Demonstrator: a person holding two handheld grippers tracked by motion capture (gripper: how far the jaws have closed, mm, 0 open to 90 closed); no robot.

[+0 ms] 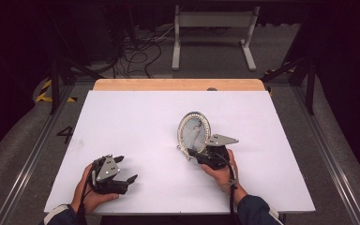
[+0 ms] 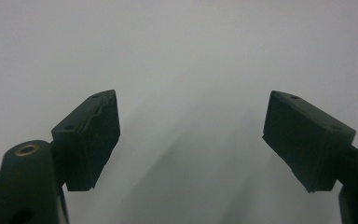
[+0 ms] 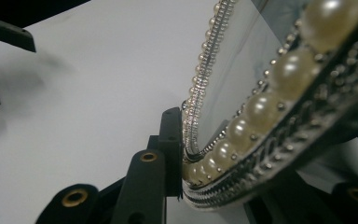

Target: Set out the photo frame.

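We have the oval pearl-rimmed frame (image 1: 194, 132) clamped at its lower rim in our right gripper (image 1: 198, 153), tilted up near the counter's (image 1: 136, 117) middle. Our left gripper (image 1: 124, 169) idles released by the near edge. Next comes setting the frame down gently.

Light falls from above onto my white table (image 1: 168, 122), which glows bright and even while the room around it sinks into near black. Under my left gripper (image 2: 191, 140) the surface is a soft grey haze, with faint blurred shadows fanning out below the sharp jaws. At my right gripper (image 3: 186, 158) the pearl-rimmed mirror (image 3: 261, 107) sits so close that its pearls blur, glinting with small highlights.
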